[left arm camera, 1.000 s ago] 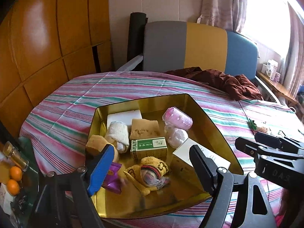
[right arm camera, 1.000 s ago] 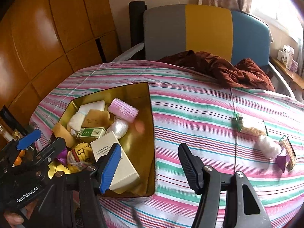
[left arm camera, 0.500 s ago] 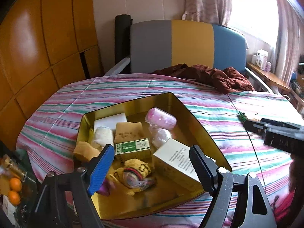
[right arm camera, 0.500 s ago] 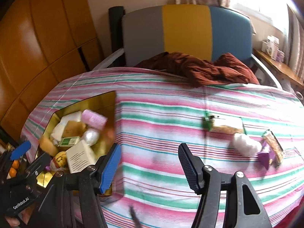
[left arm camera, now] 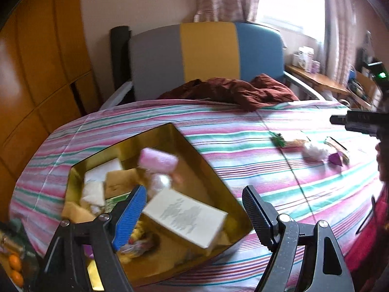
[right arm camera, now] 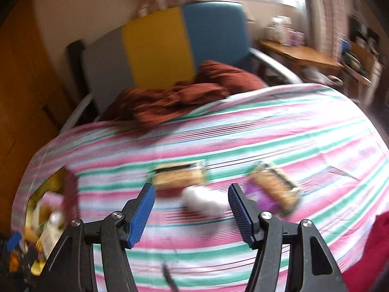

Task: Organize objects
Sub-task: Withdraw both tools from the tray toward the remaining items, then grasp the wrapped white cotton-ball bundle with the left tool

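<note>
Both tongs are up over the striped bedspread (left arm camera: pixel 243 150). The left gripper (left arm camera: pixel 194 209) hangs spread and empty above the gold tin (left arm camera: pixel 214 185), which holds a white box (left arm camera: pixel 187 216), a pink roll (left arm camera: pixel 158 161) and other blurred bits. The right gripper (right arm camera: pixel 190 209) is spread too, nothing pinched, above a white fluffy ball (right arm camera: pixel 204 200) well to the right of the tin. Just beyond that ball lies a tan snack packet (right arm camera: pixel 178 176); to its right a second packet (right arm camera: pixel 274 186) sits beside a purple piece (right arm camera: pixel 257 197). The right-wrist view is smeared with blur.
</note>
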Available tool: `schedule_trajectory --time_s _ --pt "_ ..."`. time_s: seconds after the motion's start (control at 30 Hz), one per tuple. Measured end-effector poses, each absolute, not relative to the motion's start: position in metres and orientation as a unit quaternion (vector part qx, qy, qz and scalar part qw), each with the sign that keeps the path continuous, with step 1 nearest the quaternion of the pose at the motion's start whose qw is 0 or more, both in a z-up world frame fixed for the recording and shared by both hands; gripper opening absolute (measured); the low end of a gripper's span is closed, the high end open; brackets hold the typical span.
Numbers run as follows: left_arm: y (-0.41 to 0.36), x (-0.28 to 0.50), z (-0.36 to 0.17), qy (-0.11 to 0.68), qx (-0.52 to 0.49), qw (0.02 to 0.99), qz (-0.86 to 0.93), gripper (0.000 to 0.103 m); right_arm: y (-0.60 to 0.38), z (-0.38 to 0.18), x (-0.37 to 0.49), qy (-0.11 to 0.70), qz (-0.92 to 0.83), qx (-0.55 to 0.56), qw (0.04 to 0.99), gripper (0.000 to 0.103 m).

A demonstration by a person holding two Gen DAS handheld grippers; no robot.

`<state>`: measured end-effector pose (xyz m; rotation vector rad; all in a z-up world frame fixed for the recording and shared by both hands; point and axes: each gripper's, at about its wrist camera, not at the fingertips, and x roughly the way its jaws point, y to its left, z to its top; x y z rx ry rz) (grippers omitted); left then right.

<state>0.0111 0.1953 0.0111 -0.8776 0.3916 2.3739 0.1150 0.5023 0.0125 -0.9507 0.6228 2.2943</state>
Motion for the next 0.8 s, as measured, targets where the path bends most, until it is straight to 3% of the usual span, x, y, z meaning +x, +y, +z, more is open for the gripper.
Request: schedule_trajectory --time_s 0.2,0.57,0.8 --pt "0.235 0.024 0.003 0.175 -0.335 0.33 0.865 0.082 0.563 -0.005 0.157 0.31 0.822 -0.324 0.351 0.063" --pt "0.312 0.035 -0.015 0.203 -0.358 0.396 0.821 0.082 0.605 -0.035 0.211 0.482 0.765 -0.246 0.348 0.063" --pt "0.36 0.039 -0.032 0.214 -0.382 0.426 0.792 0.081 0.608 -0.044 0.202 0.495 0.76 -0.268 0.325 0.063"
